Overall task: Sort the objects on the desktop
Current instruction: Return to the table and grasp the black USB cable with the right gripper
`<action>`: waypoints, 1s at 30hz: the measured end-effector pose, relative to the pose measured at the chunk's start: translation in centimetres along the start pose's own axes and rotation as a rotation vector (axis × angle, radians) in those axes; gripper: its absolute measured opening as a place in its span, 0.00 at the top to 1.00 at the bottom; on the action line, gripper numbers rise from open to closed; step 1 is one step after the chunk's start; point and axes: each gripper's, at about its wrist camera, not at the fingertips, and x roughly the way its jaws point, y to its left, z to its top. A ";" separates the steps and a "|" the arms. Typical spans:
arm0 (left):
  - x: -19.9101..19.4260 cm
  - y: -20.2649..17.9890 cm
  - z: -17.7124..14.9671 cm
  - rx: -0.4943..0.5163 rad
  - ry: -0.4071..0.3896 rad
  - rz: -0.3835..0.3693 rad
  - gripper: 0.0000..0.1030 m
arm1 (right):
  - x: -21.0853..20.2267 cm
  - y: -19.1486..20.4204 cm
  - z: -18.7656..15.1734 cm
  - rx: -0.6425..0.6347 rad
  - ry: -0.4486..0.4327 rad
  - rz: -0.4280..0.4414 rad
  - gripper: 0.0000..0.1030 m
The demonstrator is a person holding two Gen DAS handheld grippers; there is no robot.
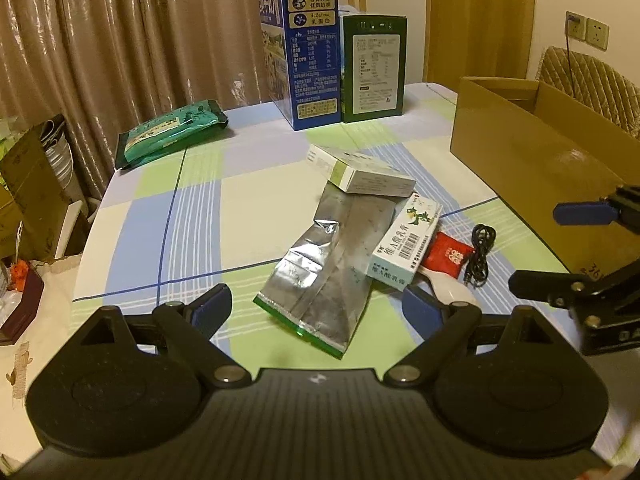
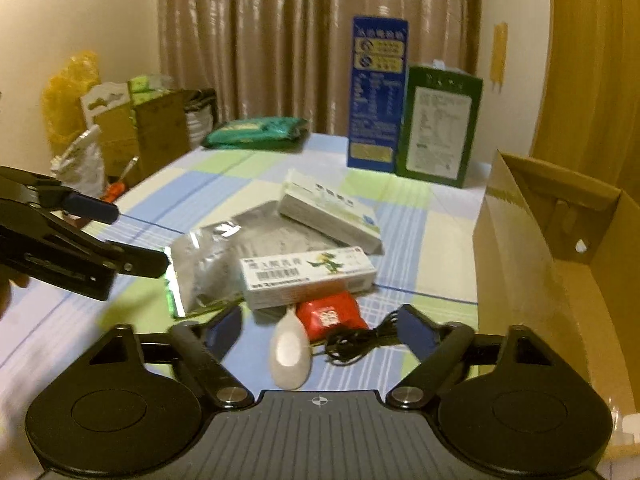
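Note:
A pile lies mid-table: a silver foil pouch (image 1: 332, 264) (image 2: 216, 256), a white-green flat box (image 1: 360, 170) (image 2: 332, 210) resting on its far end, a slim ointment box (image 1: 406, 240) (image 2: 308, 278), a red packet (image 1: 448, 256) (image 2: 332, 316), a black coiled cable (image 1: 480, 254) (image 2: 360, 344) and a white spoon (image 1: 448, 290) (image 2: 290, 354). My left gripper (image 1: 320, 312) is open and empty, just short of the pouch's near end. My right gripper (image 2: 320, 330) is open and empty, its fingers either side of the spoon, packet and cable.
An open cardboard box (image 1: 528, 148) (image 2: 556, 264) stands at the right. A blue milk carton (image 1: 308, 52) (image 2: 376, 92) and a green carton (image 1: 372, 64) (image 2: 438, 124) stand at the back. A green bag (image 1: 172, 132) (image 2: 256, 132) lies back left. Clutter sits beyond the table's left edge.

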 end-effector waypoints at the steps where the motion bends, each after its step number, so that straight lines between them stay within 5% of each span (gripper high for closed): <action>1: 0.3 0.0 0.1 -0.001 0.004 0.001 0.13 | 0.5 -0.2 0.0 0.010 0.003 -0.016 0.29; 9: 1.8 0.2 0.8 -0.060 0.036 -0.021 0.13 | 4.6 -2.3 -0.9 0.131 0.076 -0.108 0.40; 19: 2.1 -0.7 0.7 -0.057 0.044 -0.051 0.13 | 7.0 -3.7 -1.2 0.218 0.087 -0.096 0.43; 23: 2.3 -0.9 0.4 -0.058 0.056 -0.060 0.13 | 6.9 -3.3 -1.2 0.187 0.096 -0.051 0.68; 30: 2.2 -0.5 0.2 -0.089 0.062 -0.061 0.13 | 5.7 -1.6 -2.0 0.133 0.134 0.031 0.88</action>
